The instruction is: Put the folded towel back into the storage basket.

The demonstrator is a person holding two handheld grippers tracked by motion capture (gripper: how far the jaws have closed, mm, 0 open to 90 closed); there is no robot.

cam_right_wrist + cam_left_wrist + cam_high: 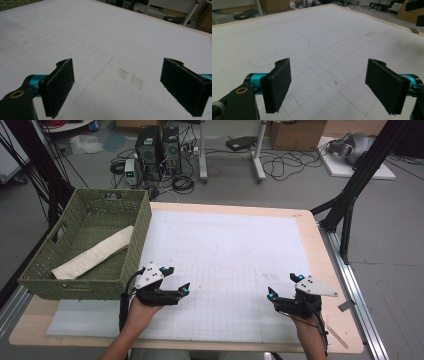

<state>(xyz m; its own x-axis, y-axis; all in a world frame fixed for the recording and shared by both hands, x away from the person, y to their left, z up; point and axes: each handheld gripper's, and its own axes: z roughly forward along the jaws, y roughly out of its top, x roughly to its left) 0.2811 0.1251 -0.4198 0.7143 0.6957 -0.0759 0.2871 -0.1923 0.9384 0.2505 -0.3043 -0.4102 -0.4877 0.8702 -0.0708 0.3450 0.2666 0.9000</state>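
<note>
Your surroundings: computer towers [159,149] on floor beyond tabletop [320,250], cardboard box [296,134], loose cables [280,167], black tripod leg [356,185].

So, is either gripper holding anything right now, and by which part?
Nothing is held. The left gripper and the right gripper both stand open over the white mat, nothing between their fingers. The folded cloth lies in the green basket.

Both tools [178,278] [284,285] open, w/ nothing between.
</note>
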